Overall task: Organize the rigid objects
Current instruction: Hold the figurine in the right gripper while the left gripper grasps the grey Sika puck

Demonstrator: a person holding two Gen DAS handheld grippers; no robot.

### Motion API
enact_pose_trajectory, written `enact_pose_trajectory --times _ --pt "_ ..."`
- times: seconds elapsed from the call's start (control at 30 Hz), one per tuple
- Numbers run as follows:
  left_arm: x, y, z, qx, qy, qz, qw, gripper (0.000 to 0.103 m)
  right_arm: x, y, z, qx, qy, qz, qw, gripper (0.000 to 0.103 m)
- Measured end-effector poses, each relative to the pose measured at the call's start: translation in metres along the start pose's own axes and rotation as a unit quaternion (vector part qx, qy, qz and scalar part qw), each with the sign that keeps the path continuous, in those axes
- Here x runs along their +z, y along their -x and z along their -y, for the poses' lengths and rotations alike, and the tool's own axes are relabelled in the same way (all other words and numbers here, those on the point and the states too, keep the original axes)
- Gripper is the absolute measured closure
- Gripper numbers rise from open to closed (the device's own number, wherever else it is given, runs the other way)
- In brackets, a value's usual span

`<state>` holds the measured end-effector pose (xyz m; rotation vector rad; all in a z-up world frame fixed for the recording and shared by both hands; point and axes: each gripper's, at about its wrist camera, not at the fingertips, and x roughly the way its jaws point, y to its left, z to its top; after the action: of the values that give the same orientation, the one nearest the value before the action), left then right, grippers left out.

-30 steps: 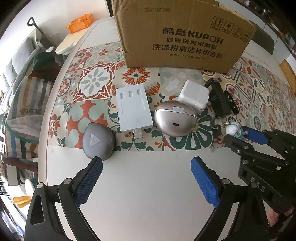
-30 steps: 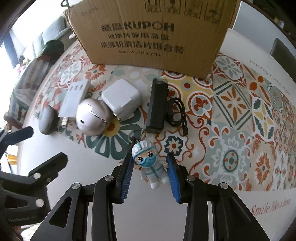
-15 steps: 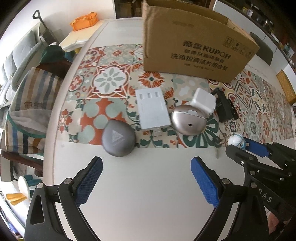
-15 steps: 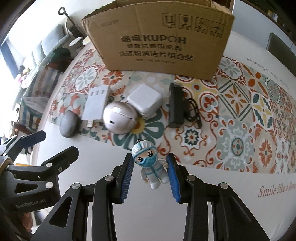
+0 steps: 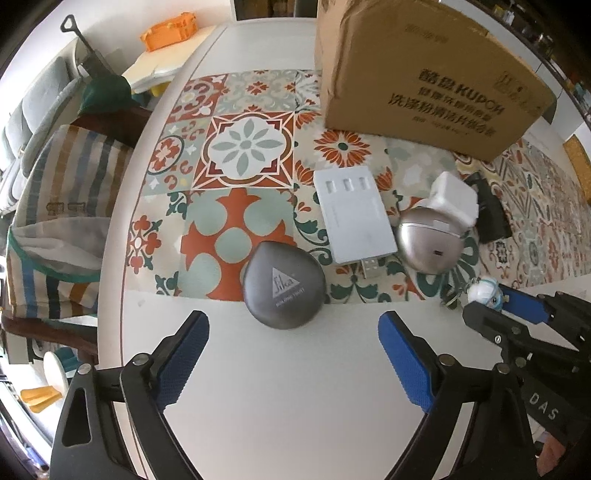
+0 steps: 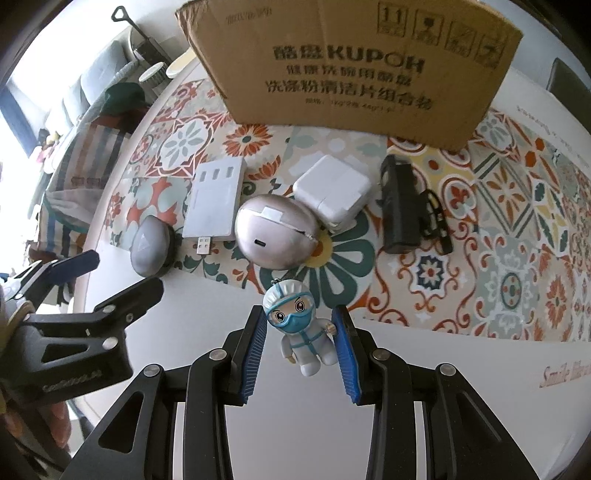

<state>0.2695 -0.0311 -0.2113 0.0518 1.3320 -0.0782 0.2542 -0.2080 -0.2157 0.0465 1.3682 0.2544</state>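
My right gripper (image 6: 300, 345) is shut on a small medic figure keychain (image 6: 300, 330), held above the white table; it also shows in the left wrist view (image 5: 484, 291). My left gripper (image 5: 291, 360) is open and empty, just in front of a grey Sika case (image 5: 283, 285). On the patterned mat lie a white USB hub (image 5: 352, 218), a silver oval case (image 5: 430, 242), a white charger block (image 5: 454, 197) and a black device (image 6: 400, 206). A Kupoh cardboard box (image 6: 354, 70) stands behind them.
The round white table's edge (image 5: 110, 295) runs on the left, with a striped bag (image 5: 55, 206) on a chair beyond it. An orange crate (image 5: 168, 33) sits on a far side table. Bare white tabletop (image 5: 291, 398) lies under both grippers.
The right gripper has lifted the figure off the mat and pulled it back. The left gripper has shifted left, so the grey case now sits between its fingers' line.
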Motion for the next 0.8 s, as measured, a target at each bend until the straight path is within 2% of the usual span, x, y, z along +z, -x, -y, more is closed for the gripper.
enact_pose_trajectory --times 0.27,0.47,0.7,0.8 --pt "0.015 -0.019 -0.004 0.010 0.003 -0.010 0.9999 0.019 0.008 -0.015 -0.003 0.004 -0.007 -0.018 1.000 0.066" --pt "0.021 -0.036 -0.006 0.001 0.007 -0.028 0.9996 0.030 0.012 -0.022 -0.004 0.002 -0.013 -0.027 1.000 0.066" --pt "0.025 -0.040 -0.005 0.003 0.005 -0.017 0.9998 0.048 0.012 -0.025 -0.004 0.001 -0.014 -0.028 1.000 0.066" --pt "0.024 -0.041 -0.005 -0.002 0.005 -0.015 0.9999 0.048 0.012 -0.024 -0.004 0.000 -0.016 -0.028 0.999 0.066"
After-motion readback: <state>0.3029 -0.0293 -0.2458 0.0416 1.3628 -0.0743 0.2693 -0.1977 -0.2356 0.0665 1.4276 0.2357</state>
